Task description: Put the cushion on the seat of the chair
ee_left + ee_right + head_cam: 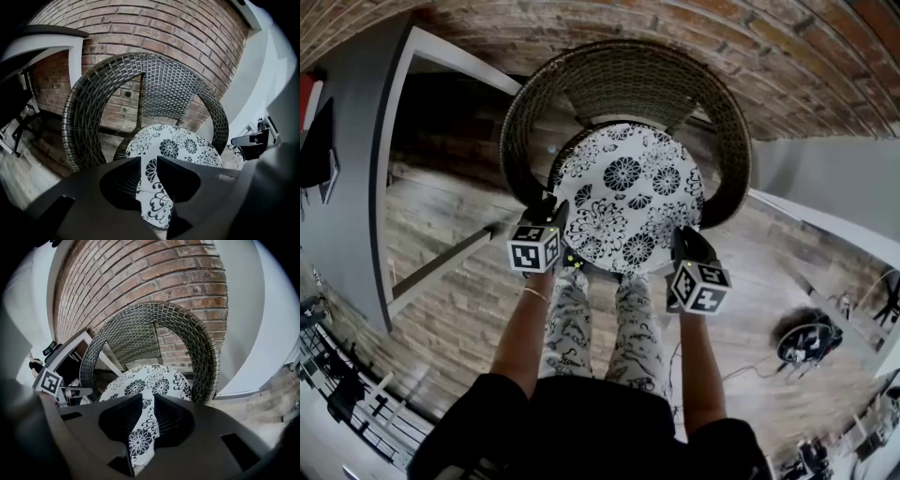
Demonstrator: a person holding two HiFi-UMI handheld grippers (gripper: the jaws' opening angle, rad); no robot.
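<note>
Round floral cushion (628,197) is over the seat of the wicker chair (581,84), with its near edge overhanging toward the person. Left claw (548,223) and right claw (686,242) each pinch that near edge, one per side (patterned fabric sits between the jaws in both gripper views). The cushion lies straight ahead of both claws. It is round, so it has no long axis, and neither hand is nearer. The head view shows it centred inside the armrest ring. The gripper views add the backrest and brick wall (154,28) behind. No view settles whether it rests flat on the seat.
</note>
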